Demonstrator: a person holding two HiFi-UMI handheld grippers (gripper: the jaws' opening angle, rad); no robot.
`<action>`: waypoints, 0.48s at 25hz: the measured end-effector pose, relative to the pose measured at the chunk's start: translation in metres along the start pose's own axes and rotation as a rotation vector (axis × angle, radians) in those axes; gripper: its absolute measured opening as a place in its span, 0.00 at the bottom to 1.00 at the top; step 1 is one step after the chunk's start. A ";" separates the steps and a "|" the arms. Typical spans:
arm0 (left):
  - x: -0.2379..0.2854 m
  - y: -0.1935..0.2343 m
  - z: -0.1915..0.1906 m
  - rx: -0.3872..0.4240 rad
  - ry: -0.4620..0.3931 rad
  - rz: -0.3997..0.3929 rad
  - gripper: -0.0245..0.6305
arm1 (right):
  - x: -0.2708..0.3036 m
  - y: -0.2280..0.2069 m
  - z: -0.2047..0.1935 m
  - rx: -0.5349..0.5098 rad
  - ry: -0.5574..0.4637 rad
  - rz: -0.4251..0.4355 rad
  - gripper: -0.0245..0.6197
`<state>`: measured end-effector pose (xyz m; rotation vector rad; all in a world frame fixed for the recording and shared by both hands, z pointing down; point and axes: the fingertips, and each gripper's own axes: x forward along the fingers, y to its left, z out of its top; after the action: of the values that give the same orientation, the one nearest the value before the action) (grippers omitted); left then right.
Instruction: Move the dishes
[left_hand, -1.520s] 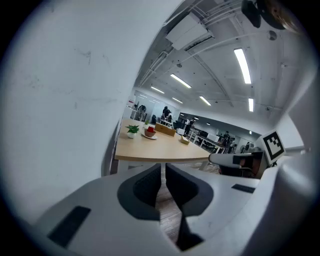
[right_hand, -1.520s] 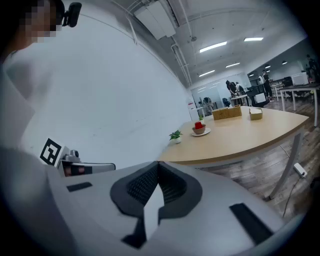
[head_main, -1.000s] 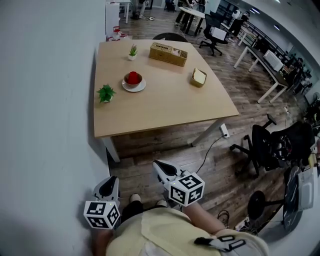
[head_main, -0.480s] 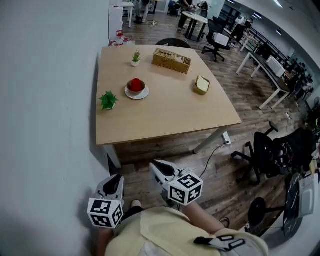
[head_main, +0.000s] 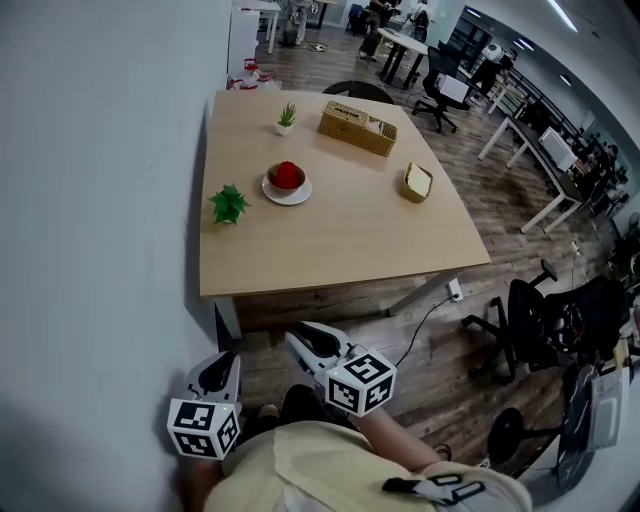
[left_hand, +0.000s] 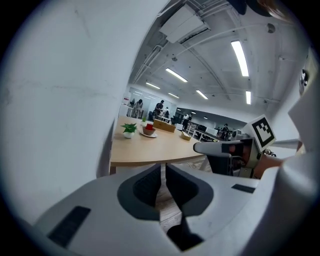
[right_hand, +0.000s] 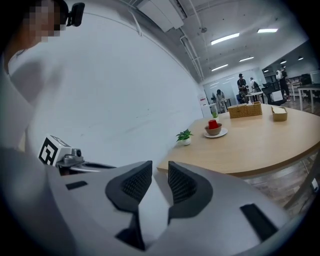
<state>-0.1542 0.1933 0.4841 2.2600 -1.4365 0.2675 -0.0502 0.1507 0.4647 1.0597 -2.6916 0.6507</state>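
On table (head_main: 340, 250), left half: brown bowl (head_main: 275, 181) with a red lump (head_main: 287, 173) inside, seated on white saucer (head_main: 287, 197); near small green plant (head_main: 229, 204).
Far end of table: woven box (head_main: 358, 128), second small plant (head_main: 286, 116).
Right side of table: small tan tray (head_main: 417, 182).
Left gripper (left_hand: 163, 169): over the floor by the wall, well short of the table; jaws all but together, nothing between.
Right gripper (right_hand: 160, 172): just beside the left, also over the floor; jaws just opening, now a narrow gap, nothing between.
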 end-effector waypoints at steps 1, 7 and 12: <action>0.001 0.004 -0.001 -0.013 0.000 0.005 0.10 | 0.003 -0.004 0.000 -0.001 0.003 -0.004 0.19; 0.015 0.023 -0.006 -0.079 -0.014 0.068 0.10 | 0.030 -0.038 0.009 0.000 0.014 -0.001 0.25; 0.044 0.029 0.016 -0.099 -0.048 0.116 0.10 | 0.052 -0.061 0.038 -0.060 0.022 0.043 0.28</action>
<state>-0.1617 0.1403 0.4946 2.1212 -1.5729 0.1744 -0.0469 0.0623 0.4671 0.9763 -2.7040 0.5814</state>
